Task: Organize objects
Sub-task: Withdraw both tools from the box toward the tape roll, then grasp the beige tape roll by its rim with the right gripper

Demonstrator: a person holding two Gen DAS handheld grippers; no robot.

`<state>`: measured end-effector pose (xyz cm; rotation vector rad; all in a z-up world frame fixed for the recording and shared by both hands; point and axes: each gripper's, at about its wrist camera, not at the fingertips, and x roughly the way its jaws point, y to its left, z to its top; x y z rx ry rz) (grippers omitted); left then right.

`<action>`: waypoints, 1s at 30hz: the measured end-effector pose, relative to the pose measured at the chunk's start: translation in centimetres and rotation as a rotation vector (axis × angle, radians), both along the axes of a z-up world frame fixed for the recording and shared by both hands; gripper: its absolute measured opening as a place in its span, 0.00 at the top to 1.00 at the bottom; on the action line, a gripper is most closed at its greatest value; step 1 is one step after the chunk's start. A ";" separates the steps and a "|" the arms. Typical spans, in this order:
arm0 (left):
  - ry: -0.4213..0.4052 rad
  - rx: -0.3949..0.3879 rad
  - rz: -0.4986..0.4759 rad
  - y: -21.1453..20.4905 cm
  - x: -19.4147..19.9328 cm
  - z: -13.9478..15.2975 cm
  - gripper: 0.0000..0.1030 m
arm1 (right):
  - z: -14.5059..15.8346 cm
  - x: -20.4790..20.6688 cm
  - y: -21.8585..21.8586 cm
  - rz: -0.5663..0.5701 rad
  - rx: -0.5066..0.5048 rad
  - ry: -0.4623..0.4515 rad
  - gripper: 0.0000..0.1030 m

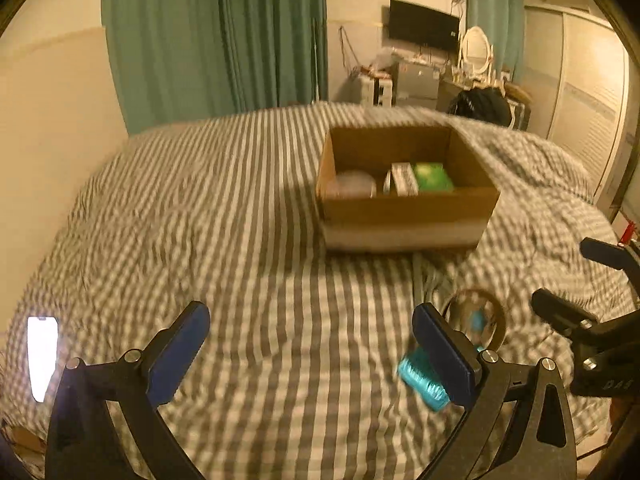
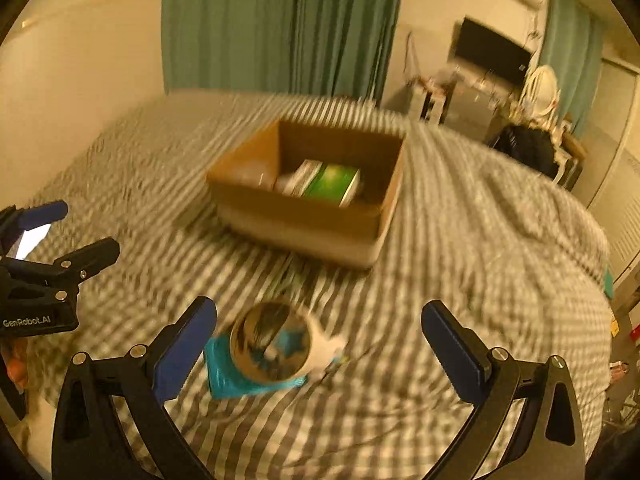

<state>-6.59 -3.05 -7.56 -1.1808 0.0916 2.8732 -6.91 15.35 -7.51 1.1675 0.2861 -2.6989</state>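
On the striped bed [image 2: 460,240] we see the cardboard box [image 2: 304,220] holding a green packet [image 2: 332,182]. Only the right view reads "GenRobot.AI" on the left hand-held gripper [image 1: 308,344]. Both it and the right hand-held gripper [image 2: 320,340] stand apart, empty; the round mirror [image 2: 272,344] lies near.

Green curtains [image 1: 212,36], a wall-mounted television [image 1: 423,26], a white oval mirror [image 1: 476,50].
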 end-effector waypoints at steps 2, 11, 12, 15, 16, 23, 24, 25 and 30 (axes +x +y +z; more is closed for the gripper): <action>-0.029 -0.004 -0.006 0.3 -0.1 -1.8 0.00 | -1.9 -0.4 -0.7 0.014 0.016 -0.039 0.00; -0.110 -0.044 -0.007 0.1 -0.9 -6.2 0.00 | -7.5 -1.9 -3.4 0.081 0.079 -0.159 0.00; -0.121 -0.031 0.001 -0.3 -1.1 -6.4 0.00 | -7.8 -2.1 -3.6 0.084 0.086 -0.163 0.00; -0.147 -0.008 0.016 -0.9 -1.6 -7.0 0.00 | -8.6 -2.7 -4.1 0.081 0.109 -0.178 0.00; -0.155 -0.003 0.019 -1.0 -1.7 -7.2 0.00 | -8.9 -2.9 -4.2 0.080 0.115 -0.185 0.00; -0.180 -0.001 0.025 -1.1 -2.0 -7.7 0.00 | -9.8 -3.4 -3.3 0.058 0.114 -0.213 0.16; -0.181 -0.008 0.026 -1.0 -2.1 -7.7 0.00 | -9.5 -3.3 -2.9 0.060 0.092 -0.214 0.17; -0.180 -0.013 0.027 -0.8 -2.1 -7.7 0.00 | -8.9 -3.1 -2.5 0.060 0.079 -0.203 0.17; -0.173 -0.014 0.004 0.4 -2.0 -7.0 0.00 | -5.7 -2.2 -1.0 0.066 0.001 -0.145 0.18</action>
